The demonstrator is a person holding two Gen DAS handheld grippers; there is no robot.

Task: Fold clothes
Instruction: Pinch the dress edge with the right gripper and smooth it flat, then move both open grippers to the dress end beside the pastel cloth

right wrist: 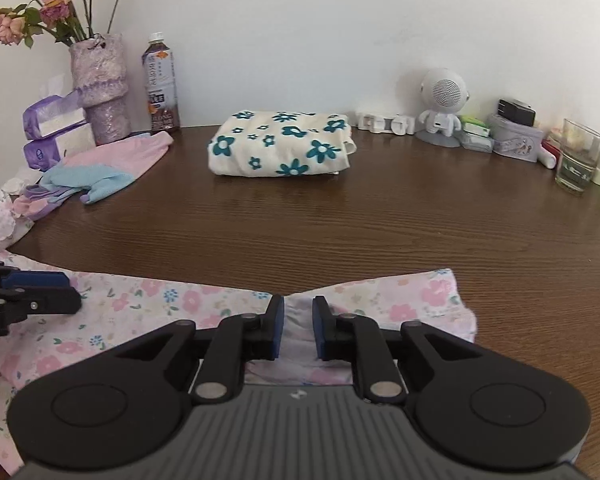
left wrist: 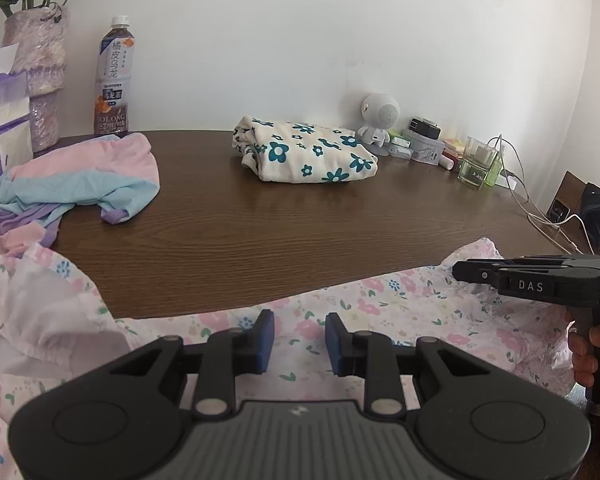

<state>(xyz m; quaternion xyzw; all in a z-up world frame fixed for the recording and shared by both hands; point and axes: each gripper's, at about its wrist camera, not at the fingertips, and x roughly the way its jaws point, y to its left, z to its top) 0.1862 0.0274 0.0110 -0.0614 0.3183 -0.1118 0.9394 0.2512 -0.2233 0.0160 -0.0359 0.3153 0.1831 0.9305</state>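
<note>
Two hand-held grippers sit low over the pink flowery cloth (right wrist: 148, 304) at the near edge of the surface (right wrist: 340, 232). The right hand-held gripper (right wrist: 298, 328) has cloth between its narrow jaws, not pinched. The left hand-held gripper (left wrist: 299, 340) is spread. Closing now might catch only one layer, so the fold would slip.

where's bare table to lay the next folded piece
The brown table lies bare between the pink floral garment in front and the folded flower-print bundle behind. More room right of the bundle. Crowded: pastel clothes at left, clutter and glass along the back right.
</note>
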